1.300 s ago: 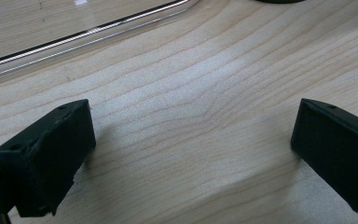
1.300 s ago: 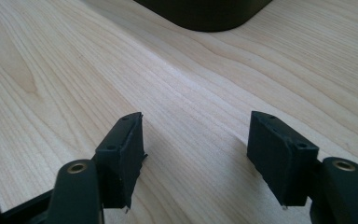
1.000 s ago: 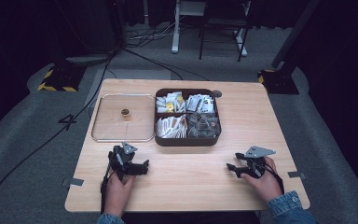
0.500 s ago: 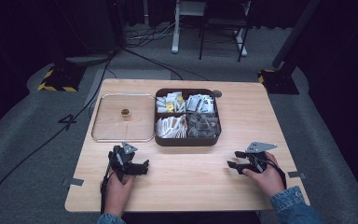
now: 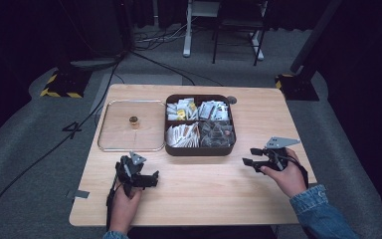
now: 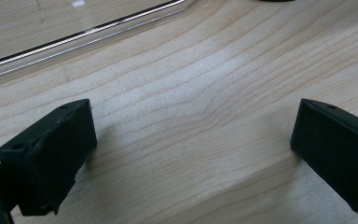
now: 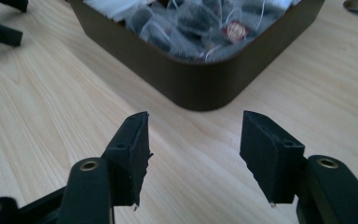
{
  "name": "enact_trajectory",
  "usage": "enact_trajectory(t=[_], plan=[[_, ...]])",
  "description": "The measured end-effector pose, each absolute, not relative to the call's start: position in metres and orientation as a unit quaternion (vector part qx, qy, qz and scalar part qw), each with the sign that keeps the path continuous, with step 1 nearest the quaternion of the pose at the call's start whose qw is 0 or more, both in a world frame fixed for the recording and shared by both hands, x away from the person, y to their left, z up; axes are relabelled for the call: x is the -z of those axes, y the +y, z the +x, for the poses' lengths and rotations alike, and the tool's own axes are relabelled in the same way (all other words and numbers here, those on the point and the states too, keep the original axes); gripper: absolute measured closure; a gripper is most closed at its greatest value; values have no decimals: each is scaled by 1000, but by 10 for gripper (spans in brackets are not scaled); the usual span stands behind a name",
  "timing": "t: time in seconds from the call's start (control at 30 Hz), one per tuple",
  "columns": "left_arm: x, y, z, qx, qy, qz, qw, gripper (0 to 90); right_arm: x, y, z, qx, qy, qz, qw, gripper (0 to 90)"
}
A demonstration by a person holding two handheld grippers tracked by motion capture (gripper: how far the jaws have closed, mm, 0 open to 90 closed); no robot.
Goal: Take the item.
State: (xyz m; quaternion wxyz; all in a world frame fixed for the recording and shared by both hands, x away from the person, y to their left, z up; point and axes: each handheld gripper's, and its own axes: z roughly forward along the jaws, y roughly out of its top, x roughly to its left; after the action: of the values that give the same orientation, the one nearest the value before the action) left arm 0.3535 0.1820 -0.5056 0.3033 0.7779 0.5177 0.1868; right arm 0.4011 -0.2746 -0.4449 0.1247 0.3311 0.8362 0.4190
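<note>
The left gripper (image 5: 151,178) is resting on the counter (image 5: 204,194) just in front of the clear lid (image 5: 129,127), its jaws standing wide with nothing but bare wood between them. The right gripper (image 5: 248,157) is hovering to the right of the brown box (image 5: 199,124), near its front corner; its jaws have just been closing a little and are sitting half open, empty, with no thing between them. In the right gripper view that gripper (image 7: 193,144) is pointing straight at the rounded corner of the box (image 7: 200,88), and the clear sachets (image 7: 191,23) in the front right compartment are lying just behind the wall.

The step in hand is probably a reach into that compartment for one sachet. To do it well, the right gripper is going to need enough height to clear the wall before dropping in, then a narrow pinch on a single sachet's top edge rather than a scoop through the pile, since the strings look tangled. Behind the sachets, paper packets (image 5: 199,109) are filling the rear compartments. The lid, left of the box, is lying flat with its small knob (image 5: 134,120) up.
</note>
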Motion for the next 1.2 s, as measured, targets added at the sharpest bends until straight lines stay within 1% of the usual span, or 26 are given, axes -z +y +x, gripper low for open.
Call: enact_trajectory(t=[0.07,0.13,0.2,0.5,0.67,0.93,1.13,1.2], plan=[[506,182,353,-187,519,777,303,5,442,-274,402,-420,835,332,125,429],[506,182,353,-187,519,777,303,5,429,-273,409,-426,831,335,125,438],[506,182,353,-186,519,777,304,5,427,-273,411,-428,830,336,125,441],[506,181,356,-186,521,776,302,3,401,-262,438,-437,821,348,118,461],[506,181,357,-187,523,775,302,3,393,-255,452,-448,811,359,111,468],[506,180,356,-189,525,773,302,4,384,-245,473,-449,808,365,113,481],[506,181,354,-187,523,775,302,4,379,-230,498,-445,806,373,114,514],[506,181,354,-187,524,774,302,4,379,-228,502,-444,805,377,113,521]])
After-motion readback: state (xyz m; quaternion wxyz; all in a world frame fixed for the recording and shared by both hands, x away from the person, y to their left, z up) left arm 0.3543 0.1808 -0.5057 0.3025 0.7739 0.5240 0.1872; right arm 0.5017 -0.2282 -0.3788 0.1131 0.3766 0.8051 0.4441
